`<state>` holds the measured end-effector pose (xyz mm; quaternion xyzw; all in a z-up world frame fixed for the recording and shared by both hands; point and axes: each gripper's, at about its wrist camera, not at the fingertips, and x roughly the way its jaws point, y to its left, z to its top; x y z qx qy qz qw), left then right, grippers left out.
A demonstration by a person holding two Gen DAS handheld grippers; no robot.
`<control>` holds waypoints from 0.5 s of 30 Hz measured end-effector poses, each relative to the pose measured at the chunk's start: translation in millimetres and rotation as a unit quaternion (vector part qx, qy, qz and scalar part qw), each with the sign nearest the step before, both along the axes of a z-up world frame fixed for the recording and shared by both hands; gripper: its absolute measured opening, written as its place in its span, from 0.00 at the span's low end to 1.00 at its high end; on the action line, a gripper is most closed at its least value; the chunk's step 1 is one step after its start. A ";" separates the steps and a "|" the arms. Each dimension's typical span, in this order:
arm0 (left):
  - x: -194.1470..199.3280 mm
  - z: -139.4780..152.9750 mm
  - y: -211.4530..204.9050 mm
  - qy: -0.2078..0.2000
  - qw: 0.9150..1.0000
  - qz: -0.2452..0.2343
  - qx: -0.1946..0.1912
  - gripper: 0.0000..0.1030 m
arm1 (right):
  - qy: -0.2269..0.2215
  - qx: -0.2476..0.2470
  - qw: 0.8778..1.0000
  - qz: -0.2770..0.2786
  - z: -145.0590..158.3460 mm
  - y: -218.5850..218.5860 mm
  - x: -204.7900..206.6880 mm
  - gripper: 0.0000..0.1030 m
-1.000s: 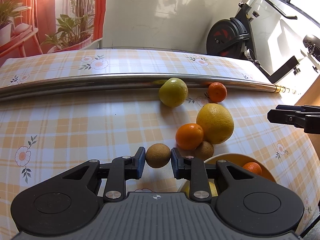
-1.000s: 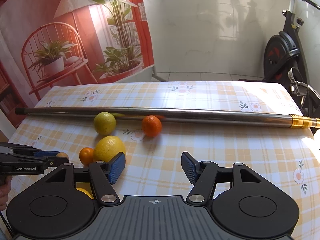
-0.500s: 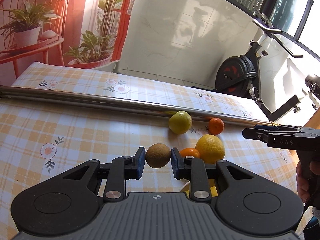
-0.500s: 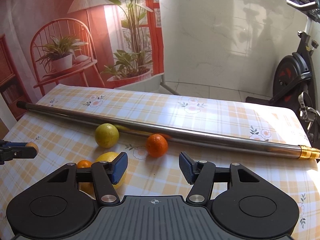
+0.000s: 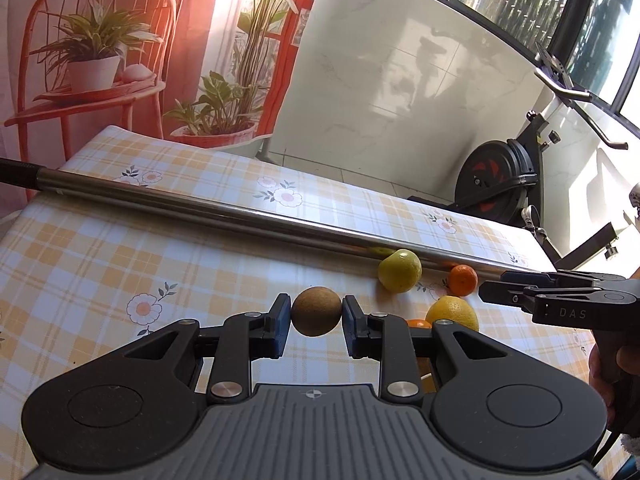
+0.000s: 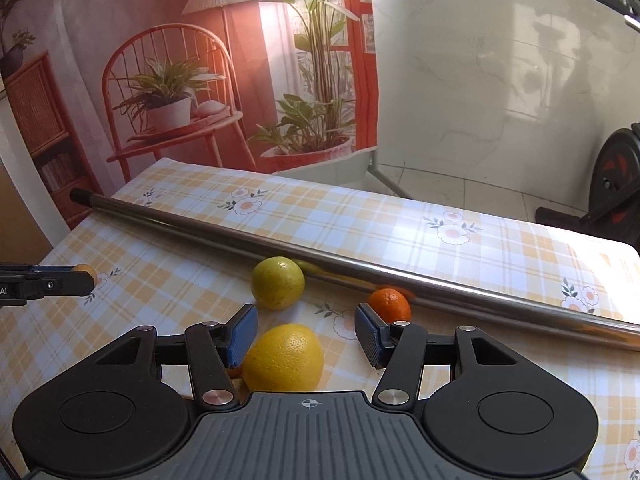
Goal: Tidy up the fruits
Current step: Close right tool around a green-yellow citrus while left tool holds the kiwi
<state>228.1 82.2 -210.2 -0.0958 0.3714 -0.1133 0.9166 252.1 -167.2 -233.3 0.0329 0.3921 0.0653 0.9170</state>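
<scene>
- our left tool (image 5: pixel 316 312) clamped on kiwi (image 5: pixel 316 311), held above tabletop (image 5: pixel 100 272)
- our right tool (image 6: pixel 306 334) jaws apart, over yellow orange (image 6: pixel 283 357)

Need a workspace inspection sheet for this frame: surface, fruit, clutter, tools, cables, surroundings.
Surface: table with plaid floral cloth.
Job's things: brown kiwi held above the cloth; green citrus and small mandarin beside the pole; large yellow citrus; a small orange mostly hidden.
Clutter: long metal pole lying across the table.
Grippers: left tool shut on kiwi; right tool open, empty, above the yellow citrus.
Cables: nothing seen.
Surroundings: printed backdrop, exercise bike.
</scene>
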 end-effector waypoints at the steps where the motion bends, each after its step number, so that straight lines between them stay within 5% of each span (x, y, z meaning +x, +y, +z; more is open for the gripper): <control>1: 0.1 0.0 1.2 0.000 1.000 0.001 0.000 0.28 | 0.001 -0.001 1.000 0.002 -0.8 2.7 4.2 0.49; 15: 7.7 -17.3 19.7 0.016 0.999 0.025 -0.017 0.28 | 0.051 -0.031 0.998 0.033 -32.5 43.5 79.1 0.49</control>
